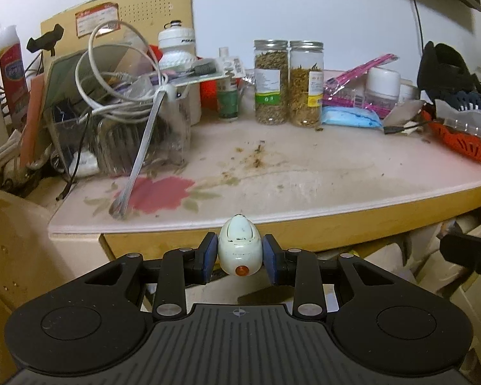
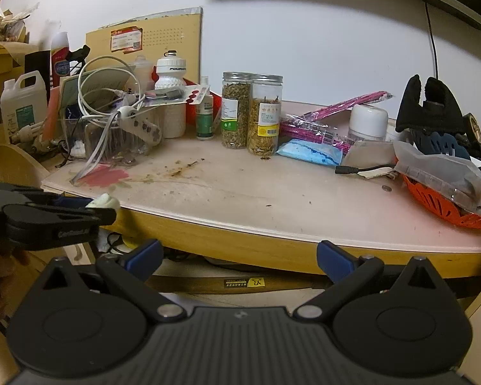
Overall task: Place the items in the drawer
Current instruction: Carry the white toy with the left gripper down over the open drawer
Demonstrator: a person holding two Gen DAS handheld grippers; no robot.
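Note:
My left gripper (image 1: 239, 255) is shut on a small white egg-shaped gadget (image 1: 239, 250) with an orange button, held in front of and just below the desk's front edge (image 1: 240, 224). It also shows at the left of the right wrist view, where the gadget's white tip (image 2: 103, 201) pokes out of the left gripper (image 2: 80, 215). My right gripper (image 2: 239, 256) is open and empty, below the desk's front edge (image 2: 240, 243). No drawer is clearly in view.
The desk carries two glass jars of dried tea (image 1: 287, 81), a white bottle (image 1: 176, 46), a clear bin with cables and a power strip (image 1: 128, 109), a blue packet (image 1: 349, 117), pink packaging (image 1: 359, 73) and an orange basket (image 1: 461, 141) at the right.

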